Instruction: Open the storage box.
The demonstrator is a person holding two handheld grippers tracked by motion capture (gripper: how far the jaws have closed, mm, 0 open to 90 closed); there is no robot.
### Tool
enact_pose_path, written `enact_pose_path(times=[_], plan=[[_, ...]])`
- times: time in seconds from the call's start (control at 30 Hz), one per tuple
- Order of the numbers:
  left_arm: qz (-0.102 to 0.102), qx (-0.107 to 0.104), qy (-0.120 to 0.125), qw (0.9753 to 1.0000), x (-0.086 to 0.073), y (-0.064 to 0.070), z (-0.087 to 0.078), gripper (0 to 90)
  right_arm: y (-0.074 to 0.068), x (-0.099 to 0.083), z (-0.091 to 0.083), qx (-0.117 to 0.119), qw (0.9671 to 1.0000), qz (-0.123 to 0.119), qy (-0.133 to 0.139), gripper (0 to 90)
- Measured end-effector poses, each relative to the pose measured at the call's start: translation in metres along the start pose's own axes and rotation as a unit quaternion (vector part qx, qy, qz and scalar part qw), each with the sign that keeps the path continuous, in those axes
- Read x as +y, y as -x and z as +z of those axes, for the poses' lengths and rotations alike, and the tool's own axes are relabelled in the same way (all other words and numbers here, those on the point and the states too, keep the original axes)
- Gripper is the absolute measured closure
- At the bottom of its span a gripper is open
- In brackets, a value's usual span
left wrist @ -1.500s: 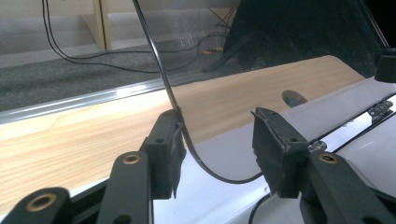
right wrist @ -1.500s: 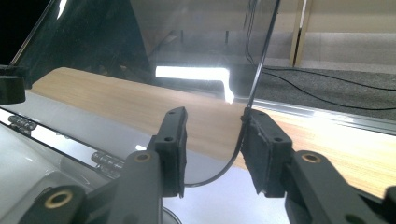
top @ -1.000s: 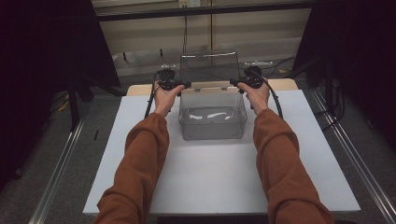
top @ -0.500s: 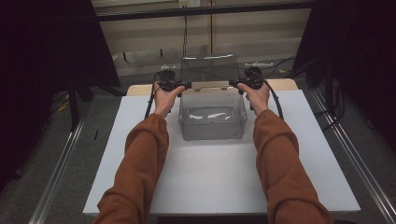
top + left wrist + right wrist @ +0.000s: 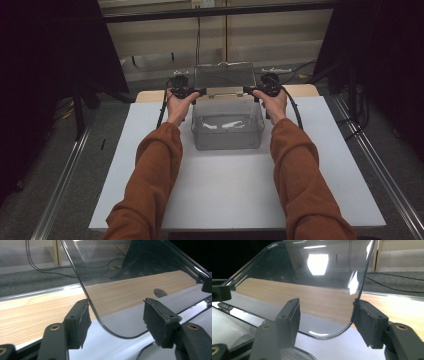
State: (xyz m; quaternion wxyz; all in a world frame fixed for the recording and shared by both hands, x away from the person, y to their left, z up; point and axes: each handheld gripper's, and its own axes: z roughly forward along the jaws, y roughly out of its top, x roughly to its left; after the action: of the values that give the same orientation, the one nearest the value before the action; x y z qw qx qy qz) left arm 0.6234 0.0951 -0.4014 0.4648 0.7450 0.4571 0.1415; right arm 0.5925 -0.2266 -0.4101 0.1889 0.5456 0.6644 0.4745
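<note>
High view: clear box [image 5: 227,131] sits on the white tabletop [image 5: 235,195] near its far edge, midway between the side edges. Its clear lid [image 5: 224,76] stands raised at the box's far side, tilted back. Left gripper [image 5: 192,92] is at the lid's left edge, right gripper [image 5: 255,91] at its right edge. Left gripper view: jaws spread apart, lid corner [image 5: 112,332] between them; lid edge touches the left pad [image 5: 80,321], the right pad stands clear. Right gripper view: jaws likewise apart, lid edge [image 5: 359,295] against the right pad [image 5: 367,320], left pad clear. Wooden strip [image 5: 37,310] lies beyond the tabletop's far edge.
</note>
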Motion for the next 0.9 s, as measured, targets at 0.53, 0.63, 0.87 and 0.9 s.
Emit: enact_pose_path(times=[0.53, 0.63, 0.87, 0.9], plan=[[-0.009, -0.014, 0.033, 0.9993, -0.006, -0.002, -0.001, 24.2, -0.001, -0.002, -0.001, -0.026, 0.9996, -0.004, 0.014, 18.0], [0.003, -0.018, 0.043, 0.9989, -0.005, -0.002, -0.006, 22.6, -0.001, -0.003, -0.006, -0.026, 0.9992, -0.008, 0.028, 16.3], [0.03, -0.022, 0.046, 0.9983, 0.0, 0.006, -0.019, 13.0, -0.003, -0.006, -0.017, -0.03, 0.9983, -0.023, 0.044, 11.3], [0.033, -0.02, 0.043, 0.9983, 0.001, 0.008, -0.021, 11.8, -0.004, -0.006, -0.019, -0.031, 0.998, -0.025, 0.048, 10.0]])
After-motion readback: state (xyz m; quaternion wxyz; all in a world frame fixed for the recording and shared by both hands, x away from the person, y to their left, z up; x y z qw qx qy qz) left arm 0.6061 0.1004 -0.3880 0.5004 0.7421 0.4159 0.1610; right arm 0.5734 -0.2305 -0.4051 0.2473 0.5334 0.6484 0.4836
